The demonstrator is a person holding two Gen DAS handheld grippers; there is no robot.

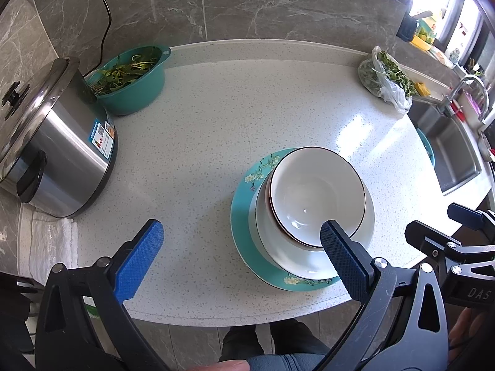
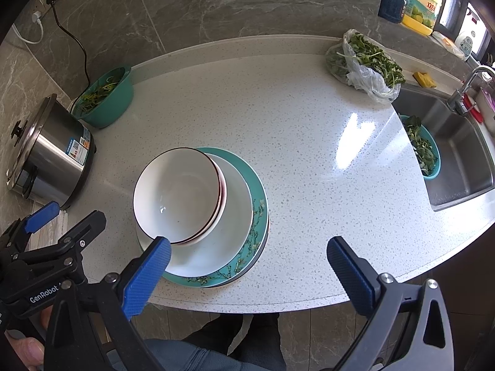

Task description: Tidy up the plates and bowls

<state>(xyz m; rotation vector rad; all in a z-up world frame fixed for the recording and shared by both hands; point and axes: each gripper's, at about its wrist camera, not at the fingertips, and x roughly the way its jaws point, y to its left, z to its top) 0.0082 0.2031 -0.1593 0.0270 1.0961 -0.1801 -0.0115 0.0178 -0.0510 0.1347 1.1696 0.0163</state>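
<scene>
Blue-padded left tongs (image 1: 241, 244) hung closest to the camera, spread wide with nothing between the pads. One pad sat in front of the near rim of the top bowl (image 1: 315, 194), but I could not tell if it touched.

Going left to right, a steel cooker (image 1: 58, 154) stood at the far left of the desk (image 1: 216, 123), with a green basin of leaves (image 1: 133, 83) just behind it. The stack sat near the front edge: a teal flowered plate (image 1: 244, 216) at the bottom, a white dish (image 1: 309, 259) on it, then nested bowls, all facing up. They were round, so no long side. The right tongs (image 2: 249, 256) were spread wide too, holding nothing.

The stacking looked almost done. Next, I think, the off-center bowls would need a gentle nudge to sit straight.
</scene>
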